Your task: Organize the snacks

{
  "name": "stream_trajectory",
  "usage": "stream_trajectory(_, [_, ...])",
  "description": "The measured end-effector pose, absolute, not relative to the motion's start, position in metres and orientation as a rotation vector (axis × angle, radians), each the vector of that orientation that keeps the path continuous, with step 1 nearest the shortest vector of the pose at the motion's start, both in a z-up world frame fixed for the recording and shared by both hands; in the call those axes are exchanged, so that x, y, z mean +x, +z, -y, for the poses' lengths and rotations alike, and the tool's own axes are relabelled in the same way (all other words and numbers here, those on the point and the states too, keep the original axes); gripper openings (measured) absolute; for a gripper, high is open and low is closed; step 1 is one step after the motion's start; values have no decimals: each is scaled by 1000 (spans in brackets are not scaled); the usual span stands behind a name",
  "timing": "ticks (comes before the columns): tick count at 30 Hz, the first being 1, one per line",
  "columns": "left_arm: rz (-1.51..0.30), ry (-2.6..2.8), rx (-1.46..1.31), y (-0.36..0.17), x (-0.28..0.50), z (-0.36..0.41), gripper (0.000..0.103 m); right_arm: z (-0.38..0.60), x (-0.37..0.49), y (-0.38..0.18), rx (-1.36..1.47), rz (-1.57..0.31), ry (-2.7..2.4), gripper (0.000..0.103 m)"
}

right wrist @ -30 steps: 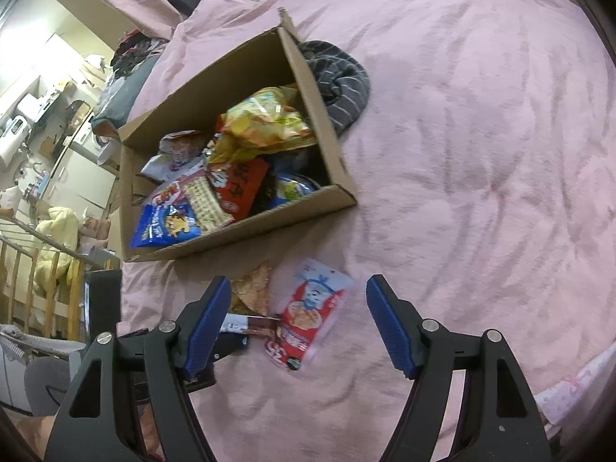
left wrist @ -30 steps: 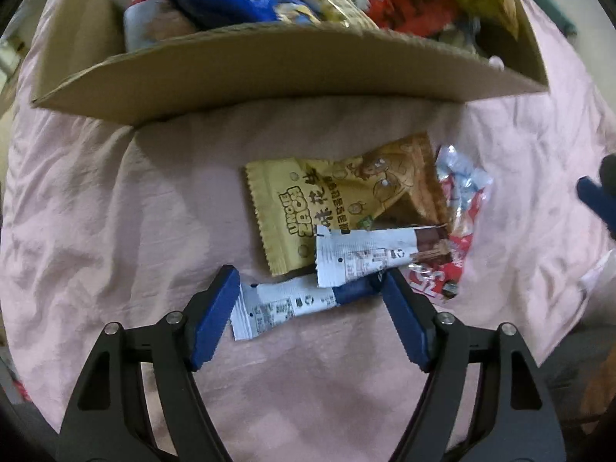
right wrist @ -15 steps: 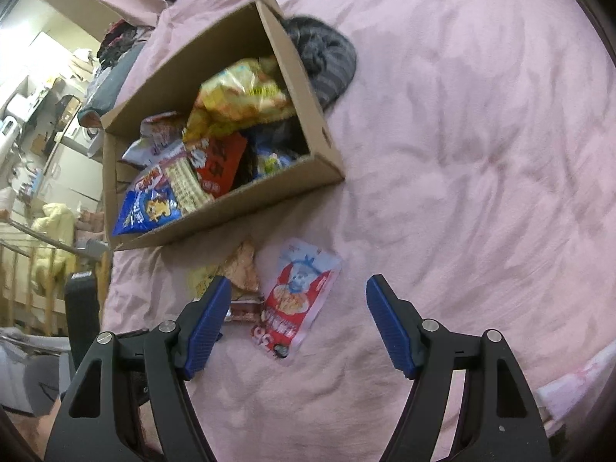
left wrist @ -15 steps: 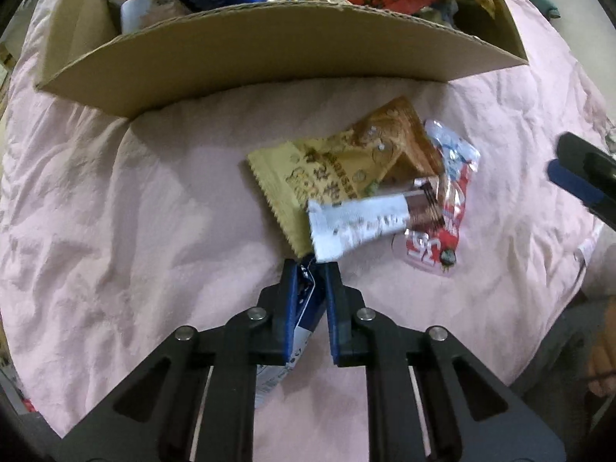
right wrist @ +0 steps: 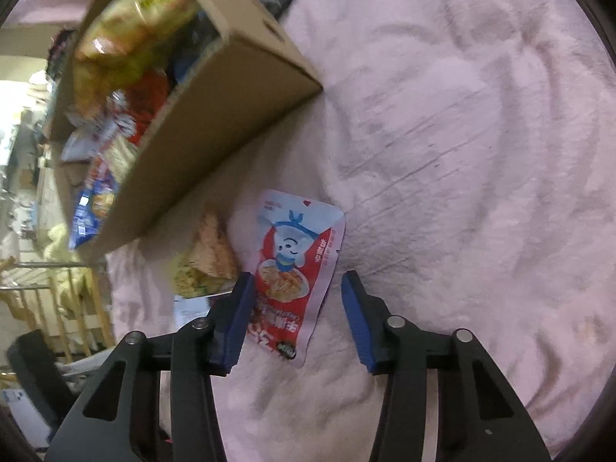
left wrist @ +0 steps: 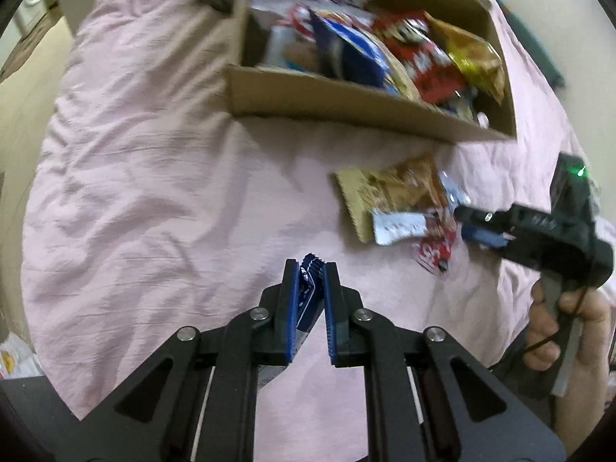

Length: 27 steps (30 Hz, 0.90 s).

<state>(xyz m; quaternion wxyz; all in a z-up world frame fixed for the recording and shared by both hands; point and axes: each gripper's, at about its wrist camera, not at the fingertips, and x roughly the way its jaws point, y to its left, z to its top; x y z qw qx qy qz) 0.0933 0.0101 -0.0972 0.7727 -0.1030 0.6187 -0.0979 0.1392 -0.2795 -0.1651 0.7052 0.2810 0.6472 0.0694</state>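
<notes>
1. Snack bar in a blue wrapper sits pinched between the blue pads of the left gripper, which is clenched on it; the crimped wrapper end pokes up just past the fingertips, and the bar is lifted clear of the pink blanket.
2. Right gripper has just been closing. Its jaws stand partly apart, straddling the lower half of a red and white snack pouch that lies flat on the blanket; the pads do not clearly press it.
3. Just left of that pouch, beside the right gripper's left finger, lie a tan and yellow snack packet and a white-wrapped bar, partly hidden.
4. From the left gripper, the same loose pile lies ahead and to the right, with a person's hand holding the right gripper beside it.
5. Farther ahead of both grippers stands an open cardboard box, crowded with blue, red and yellow snack bags.
</notes>
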Motion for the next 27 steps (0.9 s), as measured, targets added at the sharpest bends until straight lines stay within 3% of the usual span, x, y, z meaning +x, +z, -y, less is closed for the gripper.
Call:
stream_trajectory(6, [-1315,-193,-242,-93,98,-16,9,260,149,-175,524,-1466,122,52])
stream_trajectory(8, [-1311,-196,-236,-94,97,-16,9,253,147,-173,463,-1455,127,48])
stream_trajectory(9, [-1309,-196,-230,-95,98,-14,9,252,146,-171,442,-1444,125,40])
stream_trajectory(11, [-1309,-193,-226,-97,99,-8,9,252,142,-166,446,-1425,147,34])
stream_trajectory(13, [-1311,-189,-228,-98,100,-8,9,254,138,-159,449,-1399,170,0])
stream_trajectory(27, [-1285,-165,-234,-95,99,-10,9,270,113,-89,425,-1194,268,0])
